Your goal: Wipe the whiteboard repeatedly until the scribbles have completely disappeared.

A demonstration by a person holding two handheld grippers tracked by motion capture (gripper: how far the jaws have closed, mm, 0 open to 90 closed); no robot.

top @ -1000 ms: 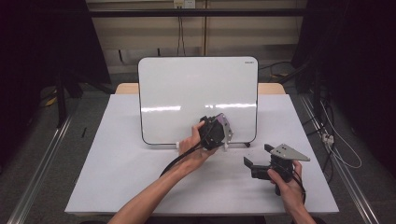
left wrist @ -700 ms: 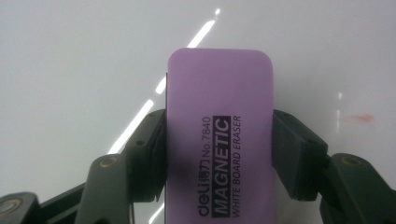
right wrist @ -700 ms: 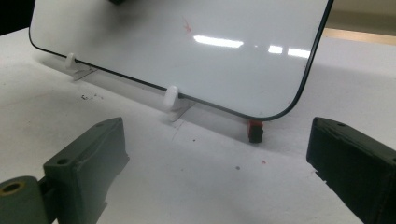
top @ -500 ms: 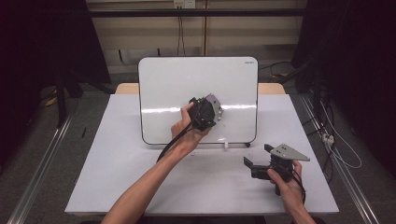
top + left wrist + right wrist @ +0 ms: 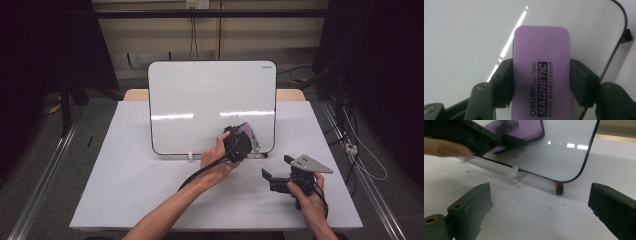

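Observation:
A whiteboard [image 5: 210, 100] stands upright on the white table [image 5: 125, 185]. My left gripper [image 5: 242, 136] is shut on a purple magnetic whiteboard eraser [image 5: 246, 129] and holds it against the board's lower right part. In the left gripper view the eraser [image 5: 541, 75] sits lengthwise between the jaws, its printed back towards the camera, with the board's surface [image 5: 461, 37] behind it. My right gripper [image 5: 278, 168] rests low over the table to the right of the board, open with nothing between its jaws [image 5: 541, 202]. It faces the board's bottom right corner [image 5: 584, 170].
A white foot [image 5: 515, 171] props the board's lower edge, and a small red and black piece [image 5: 559, 188] sits under its right corner. Cables trail on the floor at the right [image 5: 360, 155]. Dark curtains flank the table.
My left gripper carried the eraser up the board's face, then back down and to the right, to the lower right part. The right gripper has stayed put.

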